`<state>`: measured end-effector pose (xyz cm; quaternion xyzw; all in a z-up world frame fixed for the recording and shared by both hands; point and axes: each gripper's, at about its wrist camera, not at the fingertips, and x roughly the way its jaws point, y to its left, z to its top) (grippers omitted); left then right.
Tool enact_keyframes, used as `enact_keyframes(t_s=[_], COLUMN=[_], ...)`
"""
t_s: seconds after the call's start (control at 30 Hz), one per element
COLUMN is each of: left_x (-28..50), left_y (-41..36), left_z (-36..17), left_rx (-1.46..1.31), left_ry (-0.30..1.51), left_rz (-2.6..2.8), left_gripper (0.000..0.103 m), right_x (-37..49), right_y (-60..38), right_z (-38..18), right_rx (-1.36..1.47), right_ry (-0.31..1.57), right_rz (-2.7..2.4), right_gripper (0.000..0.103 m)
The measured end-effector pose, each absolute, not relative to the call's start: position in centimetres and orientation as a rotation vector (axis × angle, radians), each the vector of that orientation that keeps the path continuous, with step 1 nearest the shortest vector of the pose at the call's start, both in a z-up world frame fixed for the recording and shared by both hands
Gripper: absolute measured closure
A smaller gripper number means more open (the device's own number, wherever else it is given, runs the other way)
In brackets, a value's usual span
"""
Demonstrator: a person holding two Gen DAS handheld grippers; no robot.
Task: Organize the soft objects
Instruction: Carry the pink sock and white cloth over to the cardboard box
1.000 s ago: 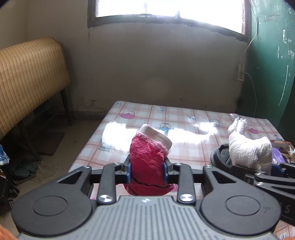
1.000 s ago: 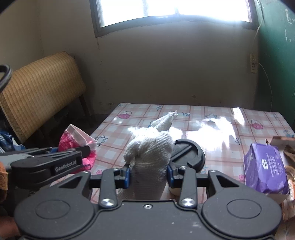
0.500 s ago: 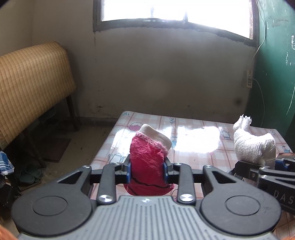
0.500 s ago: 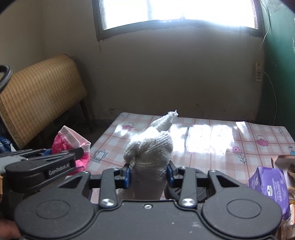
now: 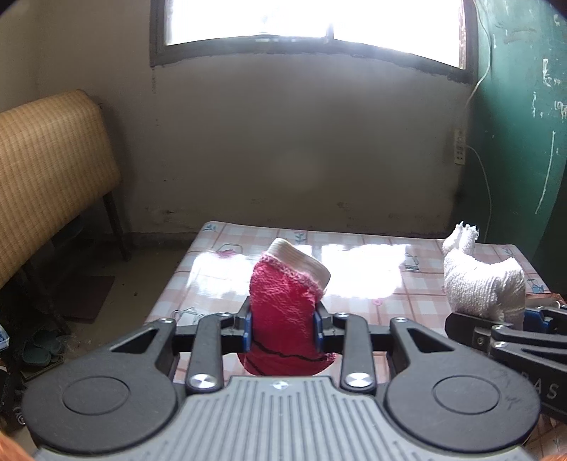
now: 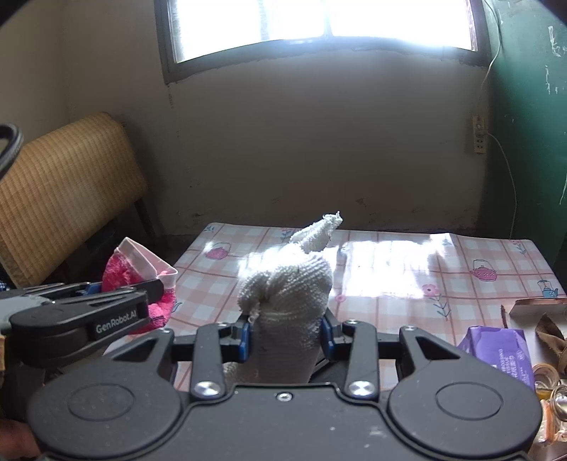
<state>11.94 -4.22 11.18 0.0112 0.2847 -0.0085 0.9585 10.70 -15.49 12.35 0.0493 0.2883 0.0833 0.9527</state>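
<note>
My left gripper [image 5: 282, 331] is shut on a red knitted sock with a cream cuff [image 5: 283, 301] and holds it upright above the near edge of the checked table [image 5: 361, 262]. My right gripper [image 6: 286, 337] is shut on a bunched white sock [image 6: 287, 290], also held upright above the table. In the left wrist view the white sock [image 5: 482, 283] and the right gripper show at the right. In the right wrist view the red sock [image 6: 138, 269] and the left gripper show at the left.
A purple tissue pack [image 6: 496, 354] and brown clutter [image 6: 542, 319] lie at the table's right edge. A woven chair back [image 5: 49, 170] stands at the left by the floor. The wall and a bright window [image 5: 312, 21] lie behind the table.
Both grippers have risen and tilted up with their socks; the table now sits lower and farther in view. The black round object under the right gripper is almost out of sight.
</note>
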Motion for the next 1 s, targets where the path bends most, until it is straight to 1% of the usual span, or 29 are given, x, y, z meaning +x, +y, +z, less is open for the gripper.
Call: enact_keyframes(t_s=[1.0], left_x=[11.2], left_y=[-12.8], left_z=[9.2], left_rx=[0.064], left_ry=[0.600], left_rz=[-0.224], left_gripper=[0.070], right_x=[8.0], right_y=[-25.8], right_z=[10.6], right_rx=[0.165], right_ry=[0.589], right_rz=[-0.004], right_gripper=[0.058])
